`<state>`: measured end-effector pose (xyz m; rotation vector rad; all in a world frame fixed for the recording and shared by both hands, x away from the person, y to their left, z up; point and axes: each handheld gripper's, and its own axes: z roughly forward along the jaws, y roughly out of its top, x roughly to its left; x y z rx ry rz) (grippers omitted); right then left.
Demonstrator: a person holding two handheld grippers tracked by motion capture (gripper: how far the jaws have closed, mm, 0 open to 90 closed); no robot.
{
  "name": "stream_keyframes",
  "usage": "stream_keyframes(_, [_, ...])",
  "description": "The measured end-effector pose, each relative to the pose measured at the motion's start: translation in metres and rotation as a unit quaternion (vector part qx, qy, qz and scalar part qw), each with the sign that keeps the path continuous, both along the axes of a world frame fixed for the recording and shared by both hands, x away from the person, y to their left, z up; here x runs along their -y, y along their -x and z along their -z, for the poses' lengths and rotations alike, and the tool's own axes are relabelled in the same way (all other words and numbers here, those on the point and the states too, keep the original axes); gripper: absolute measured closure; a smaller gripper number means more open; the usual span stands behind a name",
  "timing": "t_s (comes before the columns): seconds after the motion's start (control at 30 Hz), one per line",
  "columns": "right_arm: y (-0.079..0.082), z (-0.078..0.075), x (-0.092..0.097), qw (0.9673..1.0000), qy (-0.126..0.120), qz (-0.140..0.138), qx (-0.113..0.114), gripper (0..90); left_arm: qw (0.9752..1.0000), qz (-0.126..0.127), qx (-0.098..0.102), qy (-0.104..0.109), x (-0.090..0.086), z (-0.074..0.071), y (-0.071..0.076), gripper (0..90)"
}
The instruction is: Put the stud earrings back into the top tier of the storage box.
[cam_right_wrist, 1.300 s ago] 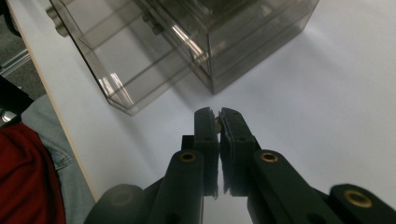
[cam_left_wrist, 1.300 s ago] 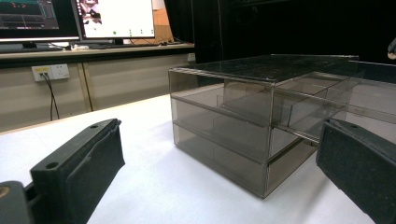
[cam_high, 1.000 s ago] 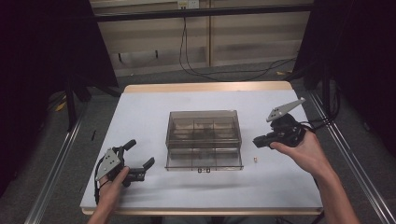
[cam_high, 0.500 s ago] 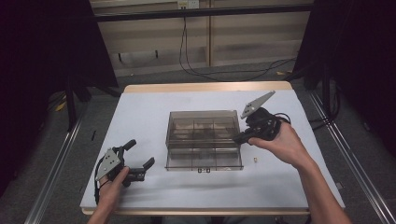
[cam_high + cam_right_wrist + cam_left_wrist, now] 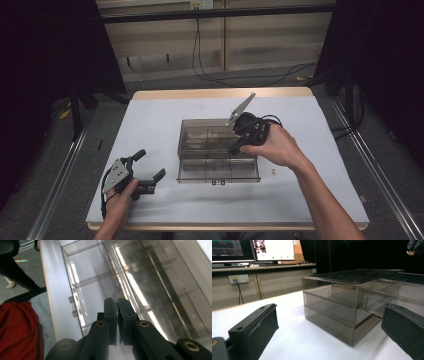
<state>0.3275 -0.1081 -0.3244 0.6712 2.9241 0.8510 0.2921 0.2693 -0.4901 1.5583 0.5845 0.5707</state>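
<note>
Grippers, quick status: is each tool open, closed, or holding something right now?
Left tool: open, holding nothing, resting on the table.
Right tool: closed, with a tiny object pinched at its tips, above the clear drawer box.

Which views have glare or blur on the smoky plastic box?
Right gripper view: bright glare streaks run along the box walls, and the shut right gripper close to the lens is soft. Left gripper view: the box is fairly sharp, the near fingers blurred. High view: even light, dark surroundings, faint shadow under the box.
</note>
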Motion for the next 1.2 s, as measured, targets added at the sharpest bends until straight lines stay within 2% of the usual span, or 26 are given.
stream_keyframes(0.17, [-0.005,0.008,-0.021,0.999,0.038,-0.016,-0.016,86.0,1.0,-0.001,0.002,0.001,0.0,0.0,0.0,0.7])
stream_keyframes(0.4, [-0.011,0.018,-0.043,0.9961,0.071,-0.03,-0.043,85.9,1.0,0.0,0.001,-0.001,0.0,0.0,0.0,0.7])
stream_keyframes(0.43, [-0.013,0.019,-0.045,0.9952,0.08,-0.038,-0.042,85.9,1.0,0.0,0.0,-0.001,0.0,0.0,0.0,0.7])
stream_keyframes(0.57, [-0.013,0.026,-0.056,0.9914,0.103,-0.051,-0.062,85.8,1.0,0.001,0.001,0.0,0.0,0.0,0.0,0.7])
stream_keyframes(0.67, [-0.013,0.034,-0.061,0.9887,0.121,-0.06,-0.065,85.8,1.0,0.0,0.002,0.001,0.0,0.0,0.0,0.7])
stream_keyframes(0.77, [-0.015,0.037,-0.064,0.9885,0.126,-0.055,-0.064,85.8,1.0,0.0,0.003,0.001,0.0,0.0,0.0,0.7])
stream_keyframes(0.8, [-0.015,0.038,-0.065,0.988,0.127,-0.054,-0.071,85.8,1.0,0.0,0.003,0.001,0.0,0.0,0.0,0.7])
stream_keyframes(0.9, [-0.015,0.044,-0.069,0.9856,0.143,-0.057,-0.07,85.8,1.0,0.0,0.002,0.002,0.0,0.0,0.0,0.7])
stream_keyframes(1.2, [-0.015,0.051,-0.067,0.9857,0.138,-0.055,-0.08,83.5,1.0,0.0,0.003,0.002,0.0,0.0,0.0,0.7])
